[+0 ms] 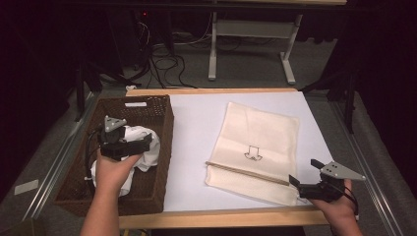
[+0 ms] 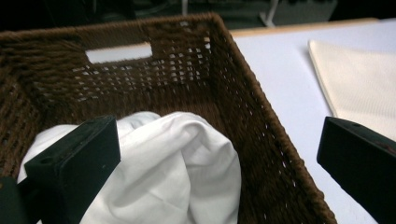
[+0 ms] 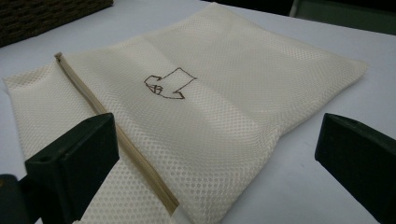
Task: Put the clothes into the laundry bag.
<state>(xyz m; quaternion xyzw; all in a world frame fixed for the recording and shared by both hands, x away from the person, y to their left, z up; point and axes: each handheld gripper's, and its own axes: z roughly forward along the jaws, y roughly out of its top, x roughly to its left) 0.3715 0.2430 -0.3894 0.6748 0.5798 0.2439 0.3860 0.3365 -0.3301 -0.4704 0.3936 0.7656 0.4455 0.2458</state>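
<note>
White cloth (image 2: 173,172), bunched and creased, lies in the wicker basket (image 1: 162,128); it sits directly ahead of and just below my left gripper (image 1: 140,147), between the two jaws as the left gripper view has it; jaws stand wide apart, nothing clamped, one jaw over the cloth and the other out past the basket's near wall toward the table. Cloth has no clear long axis; the heap runs roughly along the basket's length, the highest fold nearest the jaws. Left hand (image 1: 110,172) is by far the nearer; judged next move: lower and close on that top fold.

Mesh laundry bag (image 3: 219,93), cream, lies flat on the white table sheet (image 1: 196,118), well apart from the basket; it lies ahead of my right gripper (image 1: 305,179), whose jaws are likewise spread and hold nothing. Zip (image 3: 121,135) runs across the bag's near end, slantwise to the right gripper's line, one end just ahead of its jaws; cannot tell whether it is open. Small printed mark (image 3: 168,84) sits mid-panel beyond the zip.

Risk noted: thin fold may slip the jaws.
</note>
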